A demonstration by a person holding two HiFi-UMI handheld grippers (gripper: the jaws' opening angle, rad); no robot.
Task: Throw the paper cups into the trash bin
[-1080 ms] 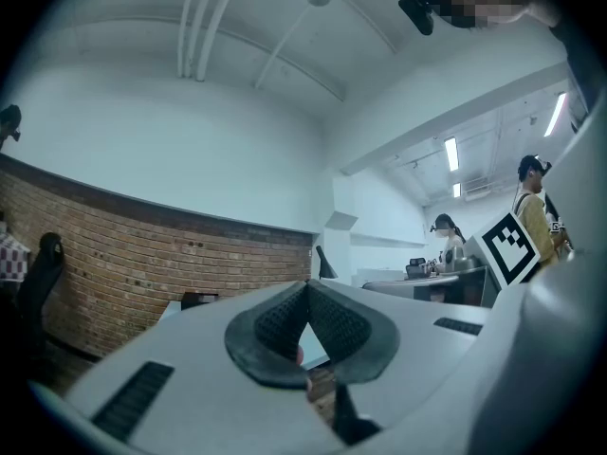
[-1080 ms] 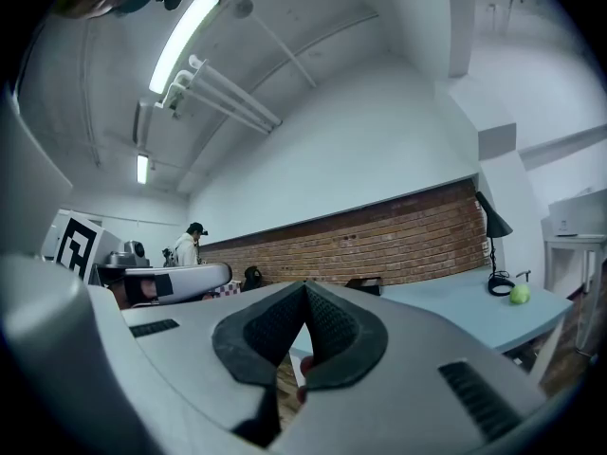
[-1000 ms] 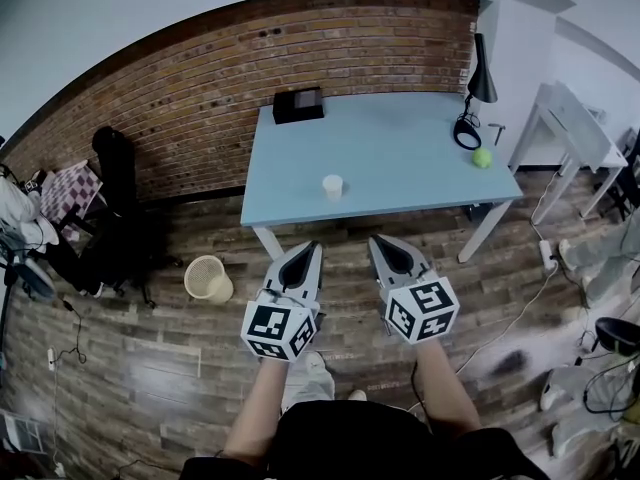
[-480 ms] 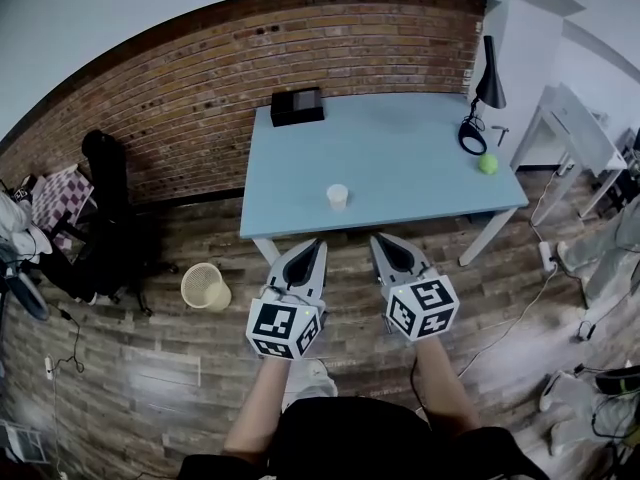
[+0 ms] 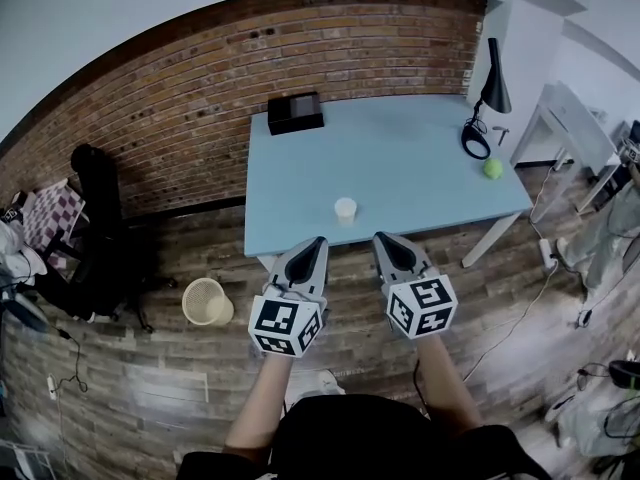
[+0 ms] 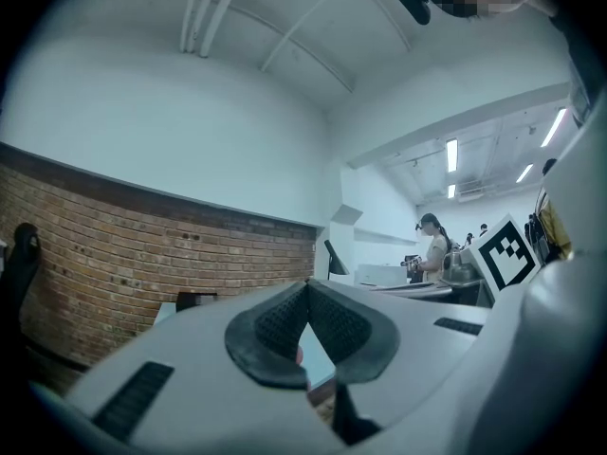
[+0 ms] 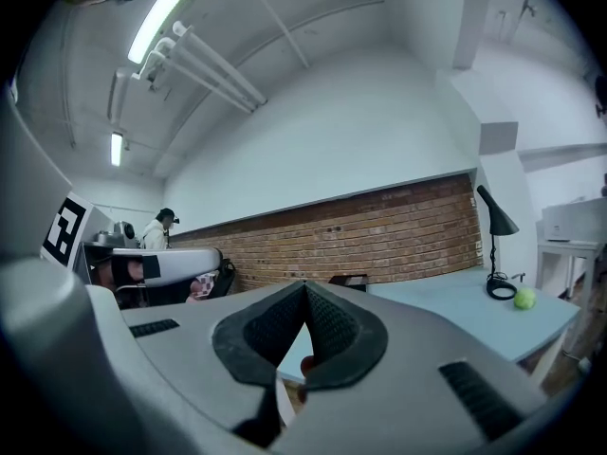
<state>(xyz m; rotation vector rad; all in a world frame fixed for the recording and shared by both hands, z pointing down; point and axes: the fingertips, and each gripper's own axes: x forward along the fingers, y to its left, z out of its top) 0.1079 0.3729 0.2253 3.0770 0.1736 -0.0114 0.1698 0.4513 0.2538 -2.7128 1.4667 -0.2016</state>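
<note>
A paper cup (image 5: 345, 208) stood upright on the blue surface (image 5: 400, 158), near its front edge. The left gripper (image 5: 317, 242) and right gripper (image 5: 381, 238) hung just short of that edge, jaws together, empty. The trash bin (image 5: 205, 301) sat on the floor off the surface's front-left corner.

Paper cup (image 5: 345, 208) on the table (image 5: 420, 158) near its front edge; trash bin (image 5: 207, 301) on the floor (image 5: 150, 378), leftward.

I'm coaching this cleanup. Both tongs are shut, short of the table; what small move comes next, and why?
Probably open the left tongs and ease them forward to the paper cup: it stands near the front edge of the table just ahead, the tongs are shut, and the trash bin sits on that side.
</note>
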